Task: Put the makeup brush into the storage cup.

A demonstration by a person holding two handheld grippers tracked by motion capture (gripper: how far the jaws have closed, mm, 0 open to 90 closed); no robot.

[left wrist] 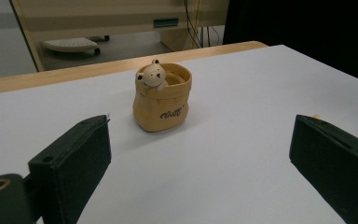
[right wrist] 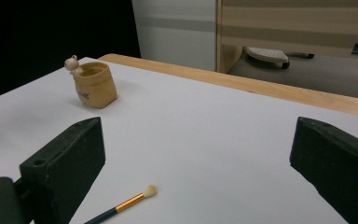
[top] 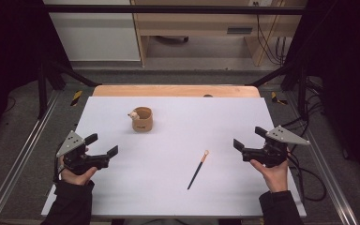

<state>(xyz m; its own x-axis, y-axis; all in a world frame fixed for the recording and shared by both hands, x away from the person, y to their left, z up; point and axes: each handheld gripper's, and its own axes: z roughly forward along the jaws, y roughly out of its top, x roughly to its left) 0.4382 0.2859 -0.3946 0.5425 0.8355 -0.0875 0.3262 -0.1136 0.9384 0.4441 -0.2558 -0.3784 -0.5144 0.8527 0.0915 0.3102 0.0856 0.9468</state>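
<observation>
Nearest the person, two dark sleeves come in over the front edge of the white surface point(top: 168, 197). The left hand point(top: 77, 174) holds the left gripper point(top: 104, 146) low over the surface's left side, its fingers point(left wrist: 81, 158) spread wide apart with nothing between them. On the opposite side the right hand point(top: 273, 172) holds the right gripper point(top: 249, 137), whose fingers point(right wrist: 70, 161) also stand wide apart and empty, pointing inward toward the middle.

Between the two grippers, somewhat nearer the right one, a small makeup brush point(top: 198, 169) lies flat on the surface, touched by neither gripper. Its dark handle points back toward the person and its pale bristle tip, behind a gold band, points away; in the right gripper view the tip point(right wrist: 149, 190) lies just ahead of the left finger.

Farther back, left of centre, a tan bag-shaped pot point(top: 142, 119) stands upright and well apart from the brush. A little bear figure point(left wrist: 152, 75) leans on its rim. Beyond it runs the surface's bare wooden edge point(top: 176, 90).
</observation>
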